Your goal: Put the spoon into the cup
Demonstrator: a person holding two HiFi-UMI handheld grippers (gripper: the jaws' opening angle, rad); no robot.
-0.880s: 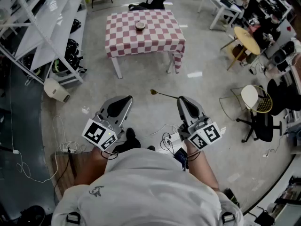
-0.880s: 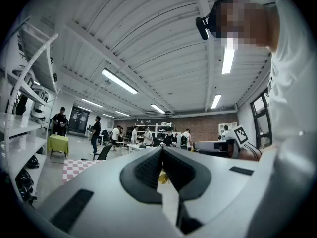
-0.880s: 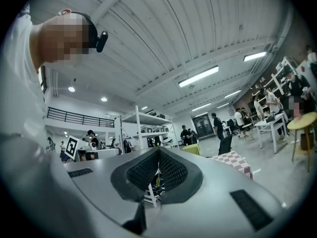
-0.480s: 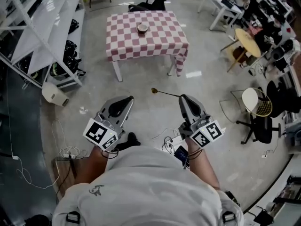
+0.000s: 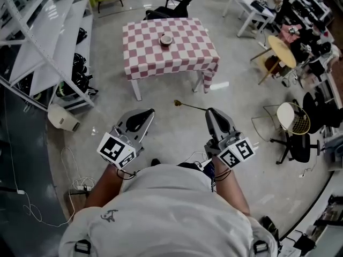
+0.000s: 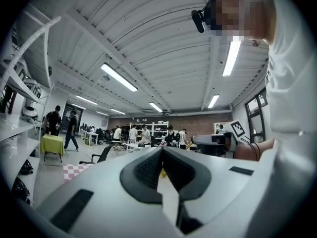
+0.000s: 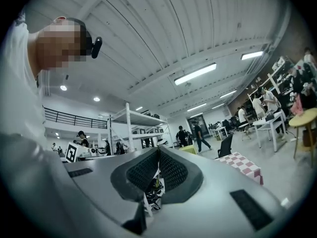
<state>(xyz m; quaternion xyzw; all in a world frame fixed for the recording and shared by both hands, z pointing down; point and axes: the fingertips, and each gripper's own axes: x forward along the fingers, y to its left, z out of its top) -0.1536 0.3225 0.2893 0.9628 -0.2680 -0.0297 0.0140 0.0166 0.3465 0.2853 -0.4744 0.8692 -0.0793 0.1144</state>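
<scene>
Right gripper point(image 5: 210, 112): lower right of centre in the head view; jaws pinched together on the spoon's handle.
Spoon point(image 5: 188, 106): juts from those jaws toward upper left, bowl over the floor, well apart from the cup.
Cup point(image 5: 166, 39): upper centre, on the checkered table point(image 5: 185, 50).
Left gripper point(image 5: 149, 112): lower left of centre; jaws pressed together, nothing between.

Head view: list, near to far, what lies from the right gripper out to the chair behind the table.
right gripper → spoon held in it → checkered table → cup on it → black chair
</scene>
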